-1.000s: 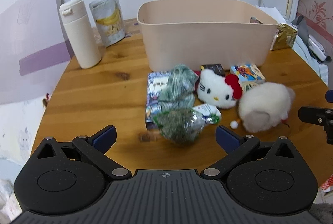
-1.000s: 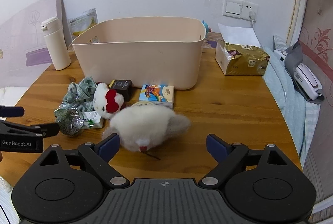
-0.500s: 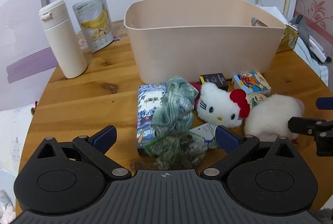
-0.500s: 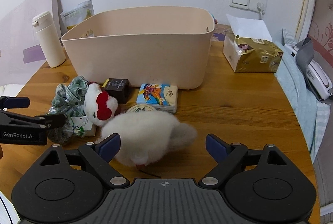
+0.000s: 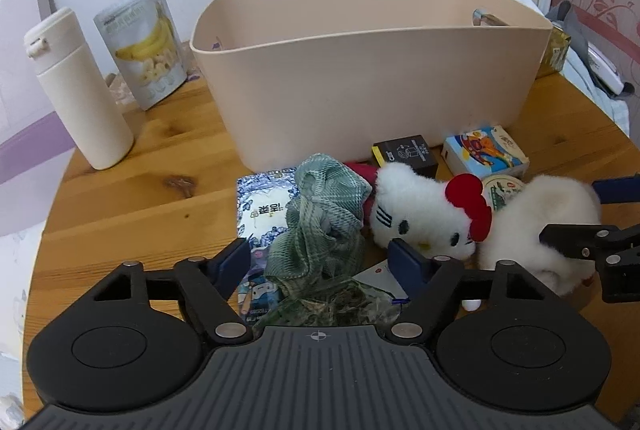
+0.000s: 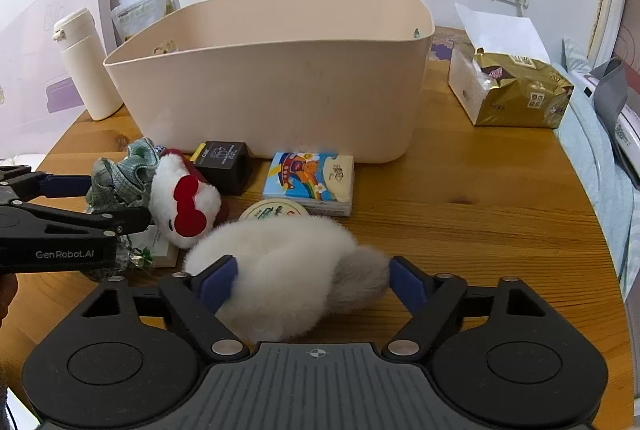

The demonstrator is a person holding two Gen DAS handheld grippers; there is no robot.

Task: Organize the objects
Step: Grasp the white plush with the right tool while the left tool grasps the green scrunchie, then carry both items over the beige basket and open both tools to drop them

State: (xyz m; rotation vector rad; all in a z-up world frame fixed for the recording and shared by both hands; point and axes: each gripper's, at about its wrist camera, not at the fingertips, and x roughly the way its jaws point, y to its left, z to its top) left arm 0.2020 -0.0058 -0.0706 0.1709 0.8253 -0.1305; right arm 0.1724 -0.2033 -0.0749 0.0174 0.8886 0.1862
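My left gripper (image 5: 322, 258) is open, its fingers either side of a green plaid cloth (image 5: 320, 218) that lies over a crinkled green foil bag (image 5: 336, 306). A white cat plush with a red bow (image 5: 424, 218) lies just to the right. My right gripper (image 6: 312, 282) is open around a fluffy white plush (image 6: 288, 262), its left finger brushing the fur. A big beige bin (image 6: 280, 90) stands behind the pile. Between bin and plushes lie a black box (image 6: 224, 162), a colourful tissue pack (image 6: 312, 182) and a round tin (image 6: 272, 210).
On the round wooden table (image 6: 460, 210), a white bottle (image 5: 76, 90) and a banana snack bag (image 5: 144, 46) stand left of the bin. A gold tissue pack (image 6: 512, 90) sits to its right. A blue-white packet (image 5: 260, 206) lies under the cloth.
Both grippers have moved forward and down onto the pile. The left fingers have narrowed around the green cloth and bag; the right fingers now flank the fluffy plush.
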